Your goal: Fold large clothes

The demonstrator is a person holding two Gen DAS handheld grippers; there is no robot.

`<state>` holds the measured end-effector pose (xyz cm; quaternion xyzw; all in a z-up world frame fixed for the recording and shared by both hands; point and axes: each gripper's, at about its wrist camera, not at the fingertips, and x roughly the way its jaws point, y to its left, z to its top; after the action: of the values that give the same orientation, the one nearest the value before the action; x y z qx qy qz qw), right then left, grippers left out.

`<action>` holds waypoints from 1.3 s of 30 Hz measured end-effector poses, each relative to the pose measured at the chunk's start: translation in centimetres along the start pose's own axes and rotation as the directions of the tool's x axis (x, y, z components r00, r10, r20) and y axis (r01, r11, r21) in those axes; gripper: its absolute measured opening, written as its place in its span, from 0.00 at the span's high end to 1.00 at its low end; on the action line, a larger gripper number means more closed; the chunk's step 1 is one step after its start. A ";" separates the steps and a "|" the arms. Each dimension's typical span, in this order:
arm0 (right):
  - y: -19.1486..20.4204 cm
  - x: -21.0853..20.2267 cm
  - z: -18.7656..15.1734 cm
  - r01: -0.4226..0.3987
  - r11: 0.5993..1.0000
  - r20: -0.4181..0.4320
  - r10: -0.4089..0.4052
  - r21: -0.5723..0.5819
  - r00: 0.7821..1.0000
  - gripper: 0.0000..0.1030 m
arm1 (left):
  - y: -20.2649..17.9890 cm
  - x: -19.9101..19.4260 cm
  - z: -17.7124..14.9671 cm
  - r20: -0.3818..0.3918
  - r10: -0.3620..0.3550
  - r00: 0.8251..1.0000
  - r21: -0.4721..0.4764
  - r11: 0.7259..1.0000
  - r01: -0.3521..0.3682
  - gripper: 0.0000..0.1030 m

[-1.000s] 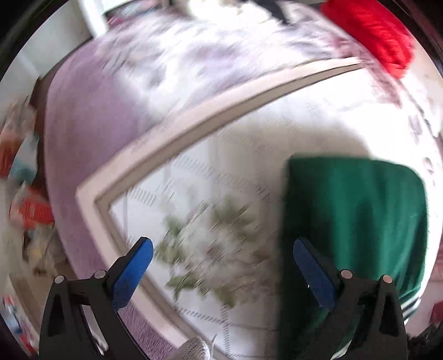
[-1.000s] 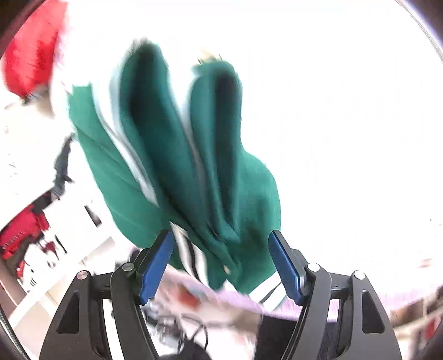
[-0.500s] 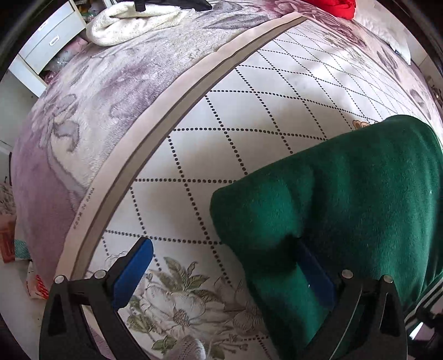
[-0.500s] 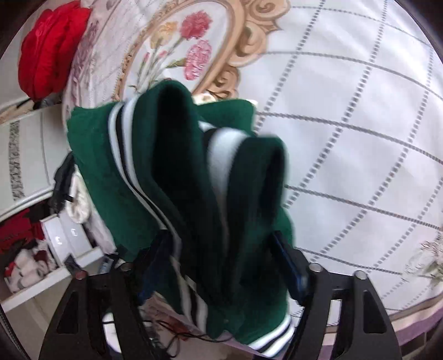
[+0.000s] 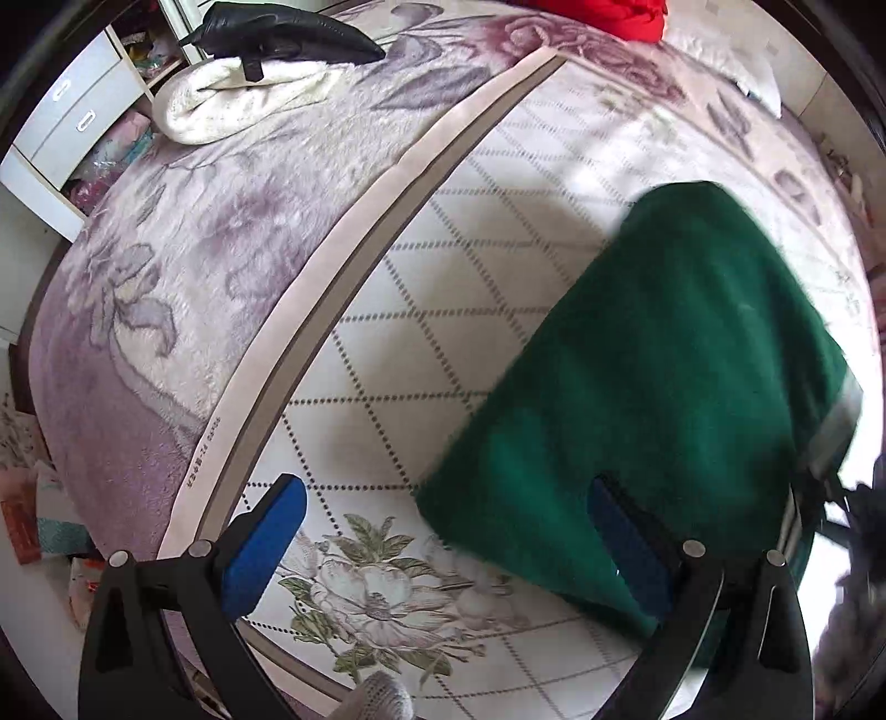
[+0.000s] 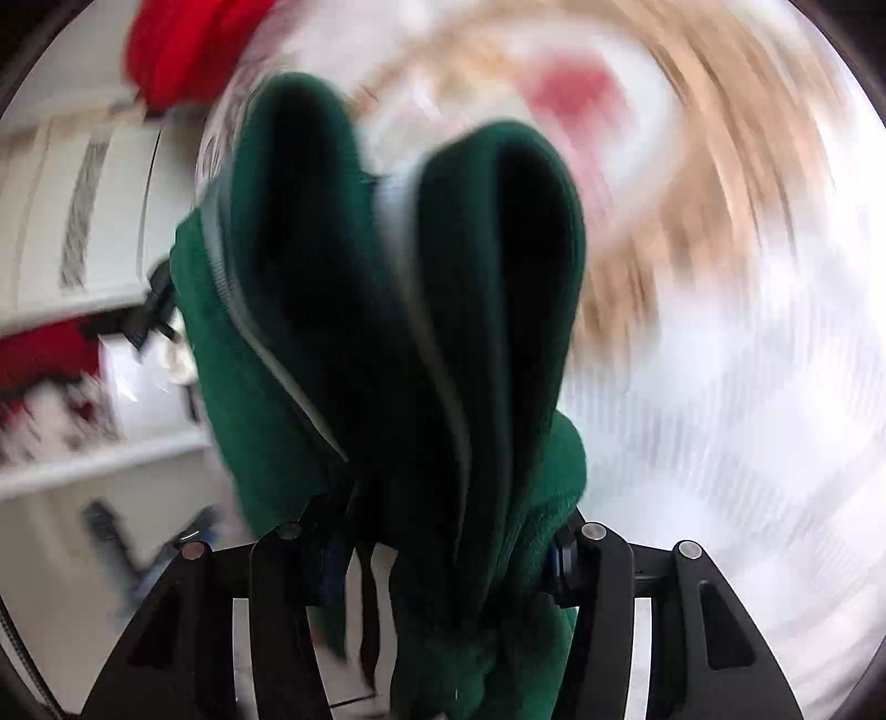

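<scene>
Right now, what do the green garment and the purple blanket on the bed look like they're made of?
Green garment: looks like thick knit or fleece, matte and fuzzy, with striped ribbed trim. Purple blanket: plush fleece by its look, with a soft, shaggy nap and a printed floral pattern.

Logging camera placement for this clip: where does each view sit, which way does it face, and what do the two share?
Left wrist: on the left gripper, looking down across the bedspread; its open fingers show, the green garment against the right-hand one.
Right wrist: on the right gripper, looking along bunched folds of the green garment toward a blurred bed; jaws closing on the cloth.
Shared: the green garment, the bedspread and a red item.
</scene>
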<state>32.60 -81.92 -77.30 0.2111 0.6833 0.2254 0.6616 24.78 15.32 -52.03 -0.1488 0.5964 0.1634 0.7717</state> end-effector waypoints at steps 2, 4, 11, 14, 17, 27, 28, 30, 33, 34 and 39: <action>0.3 -0.8 2.8 0.022 1.000 -0.009 -0.022 0.000 1.000 0.32 | -0.3 -0.4 1.0 0.000 -0.025 1.000 -0.012 1.000 0.025 0.00; 0.2 -2.3 3.5 -0.002 1.000 0.010 0.002 0.016 1.000 0.30 | -0.8 -0.7 2.2 0.010 -0.045 0.999 -0.014 0.999 0.045 0.00; -3.9 -0.9 1.4 -0.148 0.988 -0.058 0.150 0.043 0.987 0.05 | -3.1 4.5 7.3 -0.024 -0.149 0.989 0.019 0.989 0.149 0.00; -5.4 2.4 0.9 -0.243 0.966 -0.125 0.253 0.093 0.959 0.03 | -3.6 8.3 8.6 -0.116 -0.228 0.967 0.036 0.972 0.234 0.00; -5.0 3.8 0.8 -0.360 0.928 -0.113 0.370 0.100 0.922 0.00 | -3.6 10.3 9.4 -0.164 -0.329 0.930 0.026 0.941 0.337 0.00; -2.8 6.6 0.6 -0.392 0.905 -0.050 0.405 0.163 0.913 0.33 | -6.9 10.7 10.4 -0.184 -0.560 0.808 0.105 0.806 0.583 0.08; -2.8 6.6 0.4 -0.397 0.900 -0.039 0.410 0.183 0.911 0.36 | -7.4 9.9 10.4 -0.156 -0.548 0.822 0.135 0.812 0.567 0.17; -2.4 6.4 -0.1 -0.383 0.904 -0.015 0.393 0.193 0.920 0.44 | -7.5 8.5 10.7 -0.117 -0.543 0.831 0.160 0.816 0.556 0.31; -2.1 5.7 -1.1 -0.410 0.880 0.019 0.418 0.240 0.908 0.53 | -7.3 6.9 11.5 -0.109 -0.565 0.818 0.137 0.807 0.575 0.41; -1.9 5.5 -1.3 -0.412 0.878 0.029 0.418 0.245 0.908 0.54 | -7.5 6.5 11.7 -0.110 -0.563 0.819 0.145 0.806 0.574 0.42; -0.6 3.9 -1.6 -0.433 0.859 0.067 0.432 0.274 0.899 0.57 | -9.3 4.3 12.9 -0.110 -0.550 0.828 0.187 0.807 0.560 0.43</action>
<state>30.89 -80.14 -80.81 0.4514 0.6426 0.2680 0.5581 41.07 12.75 -52.76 -0.2378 0.5602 -0.1372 0.7816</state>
